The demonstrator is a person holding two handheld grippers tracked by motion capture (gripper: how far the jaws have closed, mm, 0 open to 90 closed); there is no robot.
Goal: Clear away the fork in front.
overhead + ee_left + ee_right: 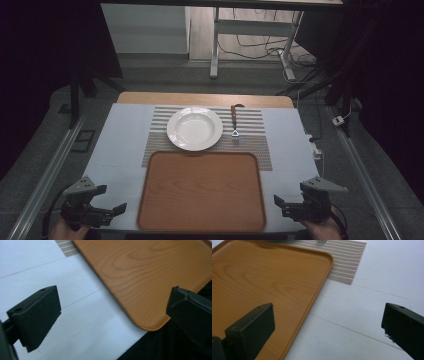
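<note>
Tray (201, 192) of wood-grain brown is lying at the near middle of the counter (117, 150), between the two tools. Left tool (111, 212) is hovering released at the tray's near left corner, jaws spread wide, a hand (62, 231) gripping it. Right tool (281, 205) is hovering just beside the tray's near right corner, jaws likewise parted. Farther off, a striped placemat (255, 150) is lying under the tray's far edge, carrying a white plate (194, 128) and, to its right, a brown-handled fork (235, 122).
</note>
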